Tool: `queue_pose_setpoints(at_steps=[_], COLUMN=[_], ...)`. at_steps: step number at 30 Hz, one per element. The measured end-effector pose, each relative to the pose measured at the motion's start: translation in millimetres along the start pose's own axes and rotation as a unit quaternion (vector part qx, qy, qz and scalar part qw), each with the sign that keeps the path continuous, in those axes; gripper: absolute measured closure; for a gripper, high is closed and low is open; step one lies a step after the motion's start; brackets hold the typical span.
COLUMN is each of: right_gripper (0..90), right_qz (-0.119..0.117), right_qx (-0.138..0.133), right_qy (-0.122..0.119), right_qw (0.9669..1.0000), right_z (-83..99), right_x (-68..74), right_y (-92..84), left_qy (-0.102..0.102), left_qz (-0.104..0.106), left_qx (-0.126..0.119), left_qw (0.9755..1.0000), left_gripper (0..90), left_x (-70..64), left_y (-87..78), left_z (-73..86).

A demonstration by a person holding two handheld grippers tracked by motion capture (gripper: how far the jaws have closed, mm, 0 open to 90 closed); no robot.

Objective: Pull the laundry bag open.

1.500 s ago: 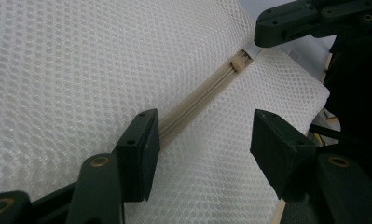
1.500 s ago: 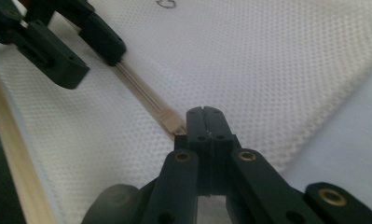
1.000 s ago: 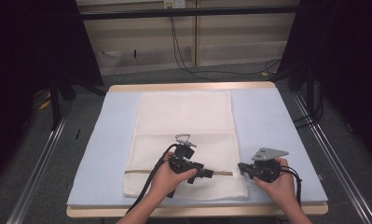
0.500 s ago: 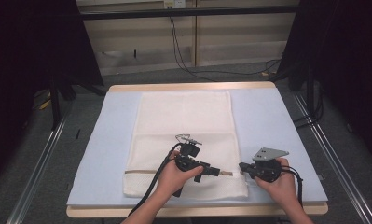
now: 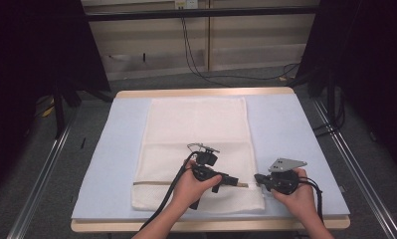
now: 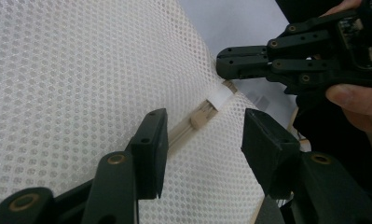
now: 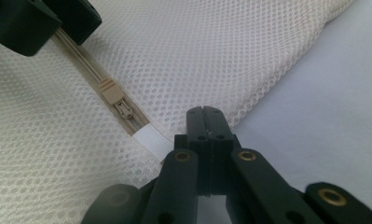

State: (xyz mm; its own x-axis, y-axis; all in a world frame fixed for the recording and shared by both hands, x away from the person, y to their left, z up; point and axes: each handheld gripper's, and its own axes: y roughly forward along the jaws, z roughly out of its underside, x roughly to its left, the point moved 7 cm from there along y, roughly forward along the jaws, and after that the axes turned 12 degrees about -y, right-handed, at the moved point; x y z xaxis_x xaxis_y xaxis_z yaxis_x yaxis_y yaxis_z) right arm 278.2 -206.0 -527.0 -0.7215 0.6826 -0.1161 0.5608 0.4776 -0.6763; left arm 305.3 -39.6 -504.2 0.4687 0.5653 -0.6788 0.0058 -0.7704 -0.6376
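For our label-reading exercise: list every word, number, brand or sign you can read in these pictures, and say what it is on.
None can be read: the mesh laundry bag, its zipper slider and white tab, and both tongs carry no legible text.

Right tongs pinched at the mesh bag's edge

My right tongs (image 7: 207, 116) sit closed on the white tab (image 7: 152, 140) ending the beige zipper (image 7: 120, 106) of the white mesh bag (image 7: 211, 56); the left tongs (image 7: 39, 21) hover over the zipper at top left, pale blue worktop (image 7: 323, 116) to the right.

Mesh bag's (image 7: 221, 56) contents indiscernible
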Motion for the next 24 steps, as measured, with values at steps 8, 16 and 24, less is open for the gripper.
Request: queue_pose_setpoints(at_steps=[8, 16, 24], right_gripper=[90.0, 90.0, 90.0], right_qz=[0.0, 0.001, 0.0], right_qx=[-0.002, -0.003, -0.003], right_qy=[-0.001, 0.001, 0.001], right_qw=[1.0, 1.0, 1.0], right_z=[0.3, 0.4, 0.7], right_x=[-0.1, 0.3, 0.5], right_y=[0.3, 1.1, 1.1], left_qy=[-0.02, -0.037, -0.05], left_qz=[0.0, -0.003, -0.012], left_qx=[0.024, 0.025, 0.022], left_qw=[0.9995, 0.999, 0.9984], left_gripper=[54.2, 59.9, 74.2], left_x=[-0.6, -2.9, -1.6], left_y=[17.2, 28.2, 35.8], left_z=[3.7, 2.9, 0.9])
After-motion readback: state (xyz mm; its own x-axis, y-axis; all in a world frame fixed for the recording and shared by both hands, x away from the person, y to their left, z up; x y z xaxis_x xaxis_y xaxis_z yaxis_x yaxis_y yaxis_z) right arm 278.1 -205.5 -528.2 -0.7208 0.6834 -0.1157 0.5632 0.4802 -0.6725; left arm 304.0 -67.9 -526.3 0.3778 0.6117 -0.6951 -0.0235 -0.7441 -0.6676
